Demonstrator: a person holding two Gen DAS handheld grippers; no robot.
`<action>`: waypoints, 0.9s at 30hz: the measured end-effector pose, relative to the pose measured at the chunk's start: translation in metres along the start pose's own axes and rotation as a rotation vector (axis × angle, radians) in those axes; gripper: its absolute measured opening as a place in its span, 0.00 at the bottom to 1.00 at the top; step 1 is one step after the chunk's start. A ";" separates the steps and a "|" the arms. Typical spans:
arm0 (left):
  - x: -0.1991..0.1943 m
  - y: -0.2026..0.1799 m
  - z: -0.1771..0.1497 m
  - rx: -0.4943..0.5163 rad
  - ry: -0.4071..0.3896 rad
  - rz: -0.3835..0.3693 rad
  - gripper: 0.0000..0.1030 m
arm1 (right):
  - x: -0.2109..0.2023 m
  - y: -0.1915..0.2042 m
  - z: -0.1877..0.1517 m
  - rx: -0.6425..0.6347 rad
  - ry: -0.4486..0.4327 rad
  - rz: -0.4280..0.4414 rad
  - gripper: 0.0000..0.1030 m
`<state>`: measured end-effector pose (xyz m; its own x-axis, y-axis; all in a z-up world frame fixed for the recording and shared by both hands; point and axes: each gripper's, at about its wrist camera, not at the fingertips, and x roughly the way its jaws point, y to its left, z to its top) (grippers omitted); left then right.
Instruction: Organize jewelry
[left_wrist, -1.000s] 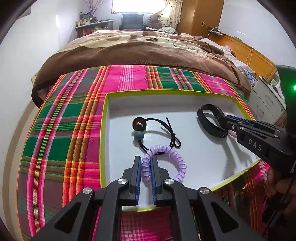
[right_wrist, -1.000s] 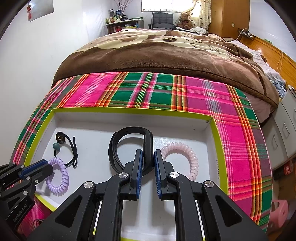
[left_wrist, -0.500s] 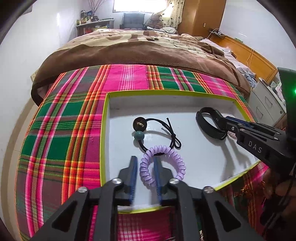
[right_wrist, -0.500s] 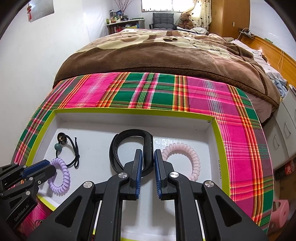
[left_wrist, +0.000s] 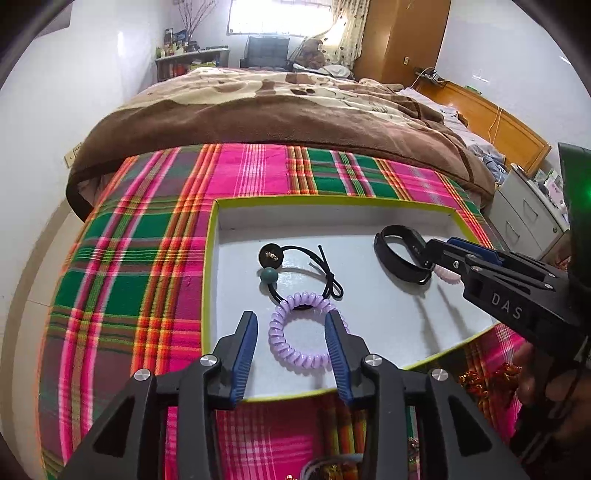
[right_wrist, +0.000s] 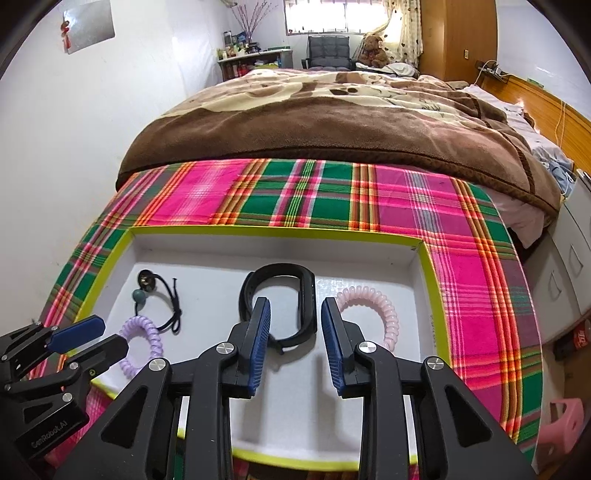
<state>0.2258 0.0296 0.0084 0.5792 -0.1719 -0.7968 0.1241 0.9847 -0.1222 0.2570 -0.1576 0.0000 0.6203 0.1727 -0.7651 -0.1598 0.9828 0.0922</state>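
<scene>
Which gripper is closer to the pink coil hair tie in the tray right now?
Right. The right gripper is opening around the black band, its right finger just beside the pink coil hair tie. The left gripper straddles the purple coil across the tray.

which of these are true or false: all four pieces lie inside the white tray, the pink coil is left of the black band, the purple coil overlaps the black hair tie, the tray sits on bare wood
1. All four pieces lie inside the white tray. True.
2. The pink coil is left of the black band. False: in the right wrist view it lies to the band's right.
3. The purple coil overlaps the black hair tie. True: its far edge lies over the tie's loop.
4. The tray sits on bare wood. False: it rests on a pink and green plaid cloth.
</scene>
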 end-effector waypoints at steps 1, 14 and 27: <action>-0.004 0.000 -0.001 -0.002 -0.007 -0.002 0.36 | -0.003 0.001 -0.001 0.000 -0.005 0.002 0.29; -0.058 -0.001 -0.032 -0.026 -0.072 -0.029 0.36 | -0.064 -0.006 -0.034 -0.001 -0.097 0.026 0.46; -0.084 0.019 -0.078 -0.128 -0.061 -0.115 0.37 | -0.100 -0.056 -0.088 0.073 -0.119 0.008 0.46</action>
<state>0.1171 0.0652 0.0268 0.6152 -0.2815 -0.7364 0.0911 0.9532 -0.2883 0.1365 -0.2359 0.0155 0.7065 0.1824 -0.6838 -0.1114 0.9828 0.1471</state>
